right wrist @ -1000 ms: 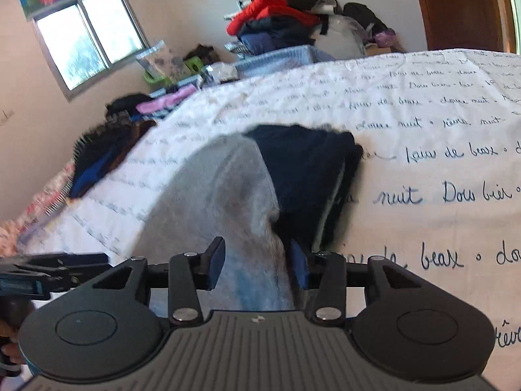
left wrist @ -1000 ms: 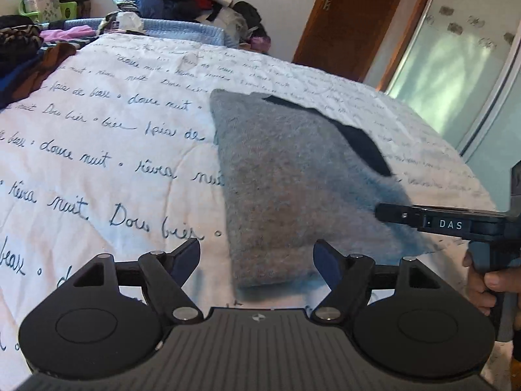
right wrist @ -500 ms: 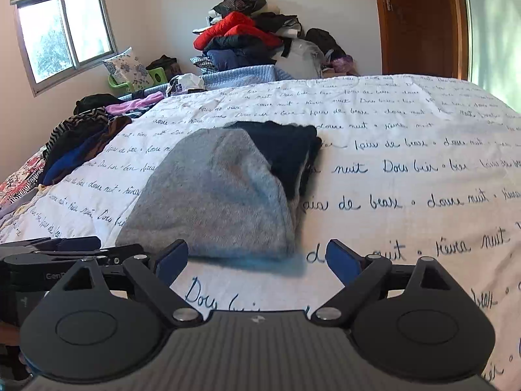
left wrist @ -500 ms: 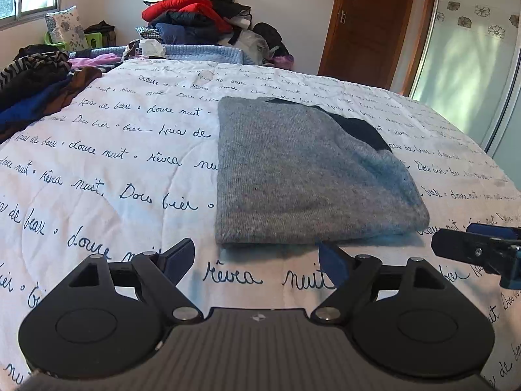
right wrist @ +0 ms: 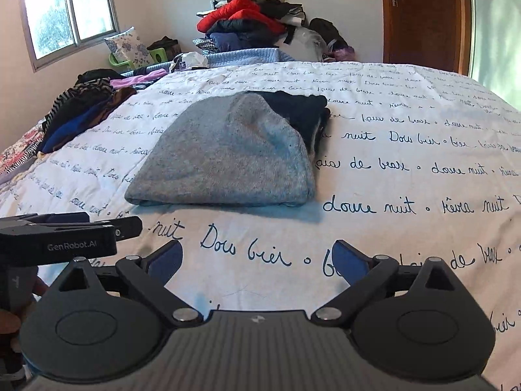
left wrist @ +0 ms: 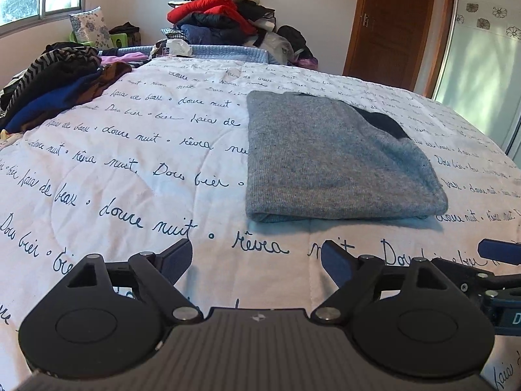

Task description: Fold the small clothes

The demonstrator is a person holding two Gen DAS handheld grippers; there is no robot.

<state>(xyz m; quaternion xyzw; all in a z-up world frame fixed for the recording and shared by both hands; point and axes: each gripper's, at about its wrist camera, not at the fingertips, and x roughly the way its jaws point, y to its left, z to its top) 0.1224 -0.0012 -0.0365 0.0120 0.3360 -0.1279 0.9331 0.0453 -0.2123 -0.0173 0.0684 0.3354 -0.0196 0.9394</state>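
Folded grey knit garment (left wrist: 332, 159) flat on script-printed white quilt (left wrist: 130, 163), left gripper (left wrist: 257, 257) and right gripper (right wrist: 257, 257) both spread wide, empty, set back; best left undisturbed, next piece from striped pile (right wrist: 81, 104).

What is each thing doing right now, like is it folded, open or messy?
grey sweater: folded flat on the bedspread, dark part showing at the far edge.
left gripper: fingers open, empty, short of the sweater.
right gripper: fingers open, empty, short of the sweater.
clothes pile: heaped, unfolded, past the bed.
striped and blue clothes: loose, unfolded, at the bed's left edge.
wooden door: shut.
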